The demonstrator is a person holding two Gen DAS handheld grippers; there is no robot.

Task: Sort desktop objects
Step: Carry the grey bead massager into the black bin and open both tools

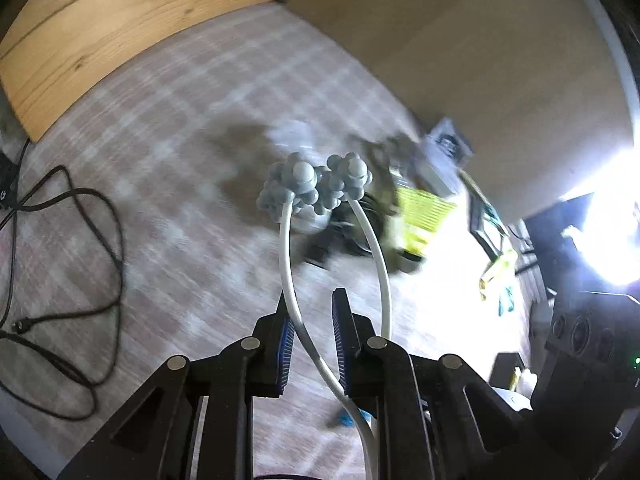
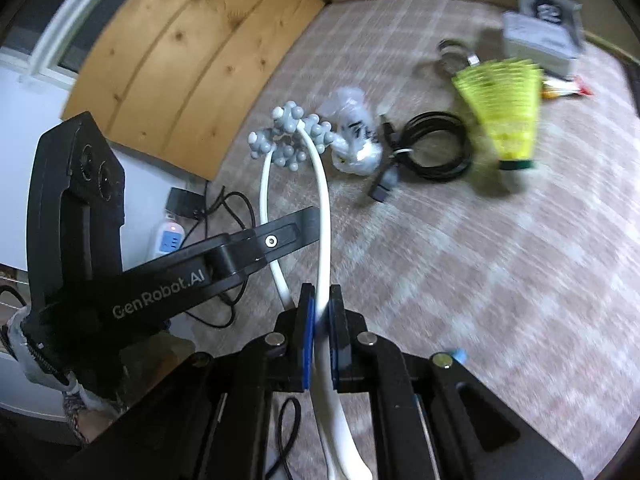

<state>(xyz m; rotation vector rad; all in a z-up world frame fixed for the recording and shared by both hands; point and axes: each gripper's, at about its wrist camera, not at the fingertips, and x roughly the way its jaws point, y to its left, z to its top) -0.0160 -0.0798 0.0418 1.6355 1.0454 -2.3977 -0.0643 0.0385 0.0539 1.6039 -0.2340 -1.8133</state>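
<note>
Both grippers, left [image 1: 312, 344] and right [image 2: 318, 334], are clamped on the white massager [image 2: 324, 216], lifted clear of the cloth [image 2: 500, 280], while cable [image 2: 436, 146], shuttlecocks [image 2: 506, 108], bag [image 2: 356, 136] and box [image 2: 540, 36] lie unsorted.

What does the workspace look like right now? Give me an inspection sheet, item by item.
Surface: plaid cloth, blurred.
Job's things: white two-armed massager with grey knobbed heads, held off the cloth.
Clutter: yellow shuttlecock, clear plastic bag, grey boxes.
Grippers: left gripper shut on one arm of the massager; right gripper shut on the other.
Cables: coiled black cable on the cloth; loose black cable at its edge.
Surroundings: wooden board, beige wall.
</note>
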